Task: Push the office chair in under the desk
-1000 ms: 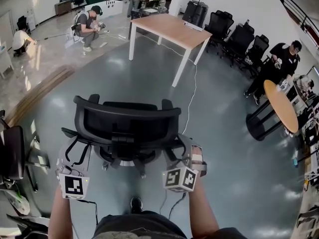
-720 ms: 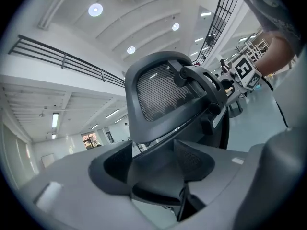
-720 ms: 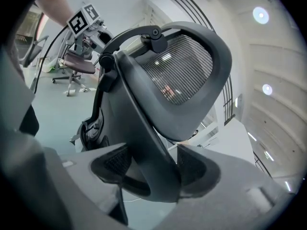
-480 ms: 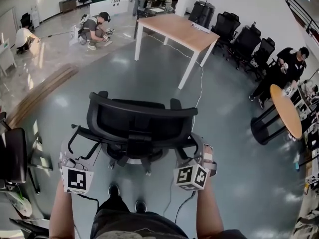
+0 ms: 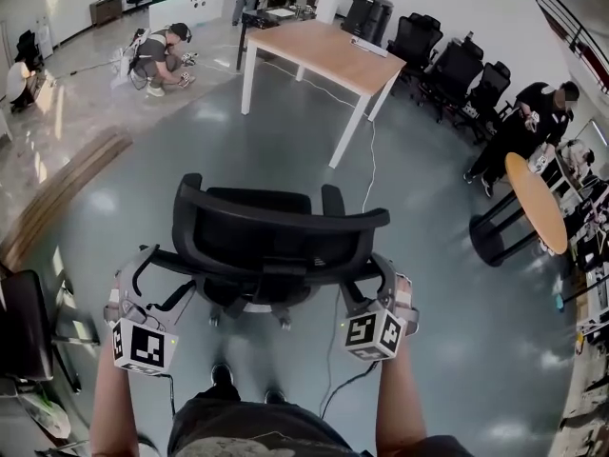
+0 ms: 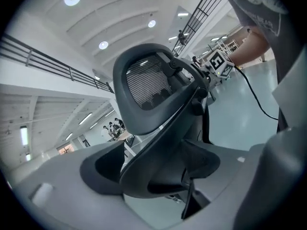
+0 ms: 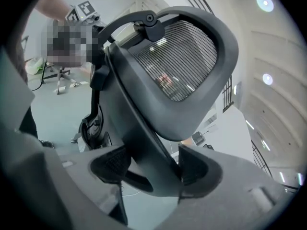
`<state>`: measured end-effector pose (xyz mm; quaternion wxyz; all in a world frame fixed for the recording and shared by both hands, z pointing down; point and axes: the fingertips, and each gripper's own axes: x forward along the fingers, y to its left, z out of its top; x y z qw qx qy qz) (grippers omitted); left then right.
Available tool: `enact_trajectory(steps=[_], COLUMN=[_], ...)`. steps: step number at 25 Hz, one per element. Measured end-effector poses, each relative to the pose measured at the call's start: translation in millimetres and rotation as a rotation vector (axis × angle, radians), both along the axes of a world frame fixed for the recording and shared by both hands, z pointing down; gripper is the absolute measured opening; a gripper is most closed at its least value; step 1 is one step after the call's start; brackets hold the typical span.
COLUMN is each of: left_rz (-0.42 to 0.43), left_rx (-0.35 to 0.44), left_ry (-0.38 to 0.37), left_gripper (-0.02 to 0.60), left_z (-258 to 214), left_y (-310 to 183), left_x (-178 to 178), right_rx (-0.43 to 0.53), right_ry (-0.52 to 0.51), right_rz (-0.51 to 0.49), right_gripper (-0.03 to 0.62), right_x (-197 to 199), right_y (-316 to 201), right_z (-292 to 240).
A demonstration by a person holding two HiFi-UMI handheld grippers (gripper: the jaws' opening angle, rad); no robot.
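A black mesh-backed office chair [image 5: 276, 227] stands on the grey floor right in front of me, its back toward me. The wooden desk with white legs [image 5: 324, 50] is well ahead of it, across the floor. My left gripper [image 5: 143, 279] is at the chair's left armrest [image 6: 158, 171]; its jaws are opening and the armrest lies loosely between the pads. My right gripper [image 5: 378, 279] is shut on the right armrest [image 7: 144, 152], with a pad on each side of it. Both gripper views look up at the chair's mesh back [image 7: 182, 66].
A round wooden table [image 5: 538, 203] stands at the right with a person [image 5: 528, 117] beside it. Black chairs [image 5: 457, 69] line the back right wall. Another chair [image 5: 24, 312] is at my left. A cable [image 5: 366, 188] runs across the floor from the desk. A person [image 5: 157, 50] crouches far left.
The chair has rolled a little forward and to the right with both grippers at its armrests. The person's feet have stepped up behind it.
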<state>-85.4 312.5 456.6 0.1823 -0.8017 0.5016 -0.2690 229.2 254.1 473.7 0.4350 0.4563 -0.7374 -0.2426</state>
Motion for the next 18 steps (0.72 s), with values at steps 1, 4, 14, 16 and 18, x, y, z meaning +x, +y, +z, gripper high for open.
enact_trajectory(steps=[1,4,14,16,18], left_rz=[0.0,0.014,0.117,0.13,0.134], left_rx=[0.007,0.014,0.003,-0.005,-0.013], left_ry=[-0.012,-0.016,0.022,0.021,0.015], left_gripper=[0.397,0.394,0.359,0.359,0.36], left_z=[2.8,6.5,-0.4,1.2,1.8], left_y=[-7.1,-29.5,-90.4,-102.7,-115.5], left_x=[-0.5,1.8,-4.6,-10.8,-17.3], right_rx=[-0.001,0.002,0.031,0.04,0.04], right_ry=[-0.001,-0.006,-0.02,-0.024,-0.027], right_rz=[0.003,0.01,0.046,0.057,0.069], right_gripper=[0.288,0.288,0.288,0.288,0.288], right_x=[-1.7,-5.7,-12.3,-18.3,-25.1], right_y=[-3.7,-16.7,-59.5,-66.3,-75.2], right_z=[-0.6,-2.4,-3.9,-3.5,-2.7])
